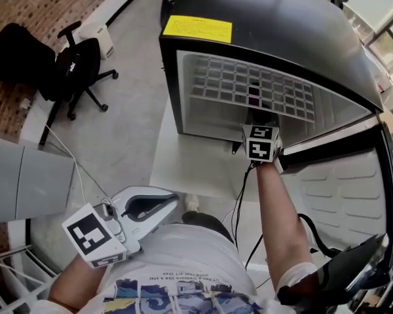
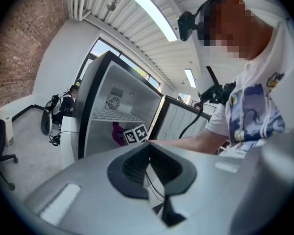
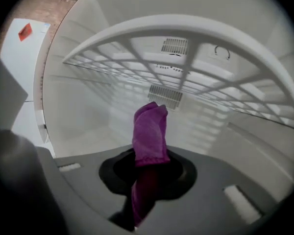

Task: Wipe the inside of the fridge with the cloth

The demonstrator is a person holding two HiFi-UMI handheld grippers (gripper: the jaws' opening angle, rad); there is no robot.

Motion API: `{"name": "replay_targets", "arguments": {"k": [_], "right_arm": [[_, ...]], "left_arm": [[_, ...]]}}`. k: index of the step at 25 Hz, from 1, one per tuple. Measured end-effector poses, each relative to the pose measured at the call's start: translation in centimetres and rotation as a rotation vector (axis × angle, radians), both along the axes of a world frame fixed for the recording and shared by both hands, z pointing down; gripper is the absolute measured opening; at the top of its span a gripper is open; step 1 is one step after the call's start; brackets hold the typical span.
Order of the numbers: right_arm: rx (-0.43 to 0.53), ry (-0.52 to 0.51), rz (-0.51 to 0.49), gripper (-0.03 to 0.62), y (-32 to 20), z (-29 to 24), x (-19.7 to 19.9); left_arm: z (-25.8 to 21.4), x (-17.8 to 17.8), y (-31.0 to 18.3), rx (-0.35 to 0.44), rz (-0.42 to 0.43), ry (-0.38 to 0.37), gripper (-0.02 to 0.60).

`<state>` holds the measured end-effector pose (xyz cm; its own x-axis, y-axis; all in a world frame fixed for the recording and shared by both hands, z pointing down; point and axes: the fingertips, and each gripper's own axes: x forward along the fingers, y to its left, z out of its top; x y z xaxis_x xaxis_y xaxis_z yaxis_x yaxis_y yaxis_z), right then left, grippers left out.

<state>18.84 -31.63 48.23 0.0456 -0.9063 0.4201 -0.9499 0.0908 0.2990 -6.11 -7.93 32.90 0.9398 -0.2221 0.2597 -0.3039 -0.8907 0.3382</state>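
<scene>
— Where's the cloth [image 3: 151, 131]?
— Pinched in the right gripper [image 3: 149, 163], inside the open fridge [image 1: 262, 25] at upper centre, below its white grid shelf [image 1: 249, 87].
— And the left gripper [image 2: 148, 166]?
— Jaws together, empty, at lower left above the grey floor [image 1: 124, 129]. An office chair [image 1: 78, 67] stands by the brick wall [image 1: 46, 5].

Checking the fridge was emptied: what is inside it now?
Inside the fridge: a white grid shelf and, below it, the right claw shut on the purple cloth. No food shows; anything under the claw is hidden.
</scene>
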Motion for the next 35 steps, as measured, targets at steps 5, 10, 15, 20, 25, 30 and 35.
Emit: {"name": "replay_targets", "arguments": {"k": [5, 10, 15, 20, 25, 30, 35], "right_arm": [[-0.036, 0.028, 0.169, 0.054, 1.4, 0.6, 6.3], [-0.109, 0.062, 0.225, 0.054, 1.6, 2.8, 8.5], [-0.163, 0.076, 0.208, 0.054, 1.1, 4.9, 8.1], [-0.178, 0.008, 0.182, 0.054, 0.5, 6.2, 6.5], [-0.192, -0.030, 0.145, 0.054, 0.0, 7.0, 4.9], [-0.201, -0.047, 0.088, 0.054, -0.7, 7.4, 2.1], [-0.211, -0.043, 0.021, 0.054, -1.4, 7.5, -0.9]], "left_arm": [[0.0, 1.8, -0.2, 0.001, 0.049, 0.006, 0.005], [0.2, 2.6, -0.6, 0.004, 0.062, -0.001, 0.006], [0.3, 2.3, -1.4, 0.001, 0.039, -0.015, 0.006], [0.6, 1.9, -1.9, -0.013, 0.017, -0.024, 0.006], [0.7, 1.8, -2.3, -0.016, -0.002, -0.029, 0.006], [0.9, 1.2, -2.3, -0.022, -0.017, -0.033, 0.006], [1.0, 0.3, -2.2, -0.029, -0.044, -0.038, 0.006]]}}
